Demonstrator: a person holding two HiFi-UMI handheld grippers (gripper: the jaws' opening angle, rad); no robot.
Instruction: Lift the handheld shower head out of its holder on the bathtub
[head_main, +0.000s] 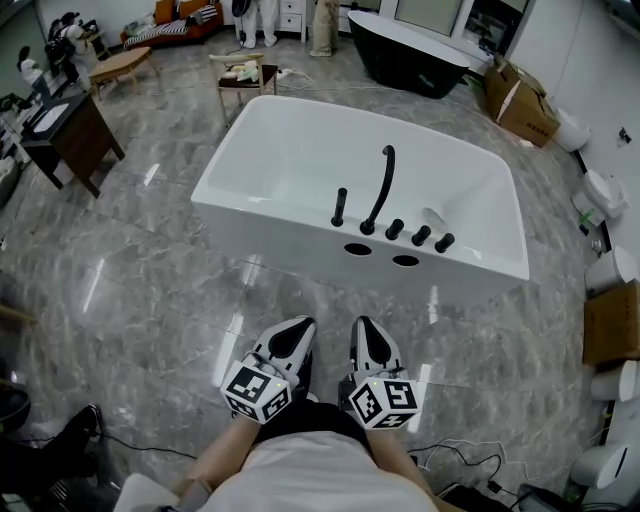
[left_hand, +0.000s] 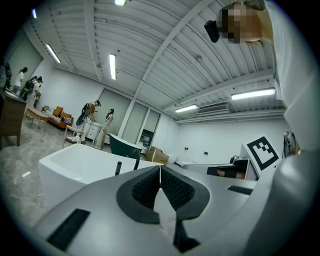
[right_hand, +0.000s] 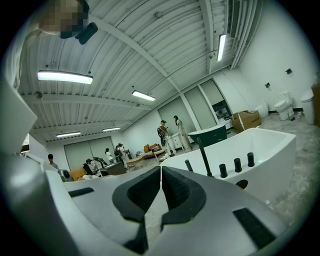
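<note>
Both your claws are closed on nothing: the left gripper (head_main: 298, 328) and right gripper (head_main: 366, 326) have their pads pressed together, and both hang well short of the tub (head_main: 290, 255), on its near side.

The shower head (head_main: 340, 207) looks to be the short black stick standing upright in its holder on the tub's near rim, at the left end of the fittings. The tall curved spout (head_main: 381, 185) stands just to its right, and three knobs (head_main: 421, 236) sit further right along the same rim.

- Arrive with the claw shut and you will only butt the stick, so open up first.
- The spout is close, so a wide or crooked approach could grab or bump it instead.
- The stick is slim and glossy, and a grip near its tip may slip.
- Pull slantwise and it will likely bind in the holder, so lift straight up.
- Expect a hose below the rim to drag.
</note>
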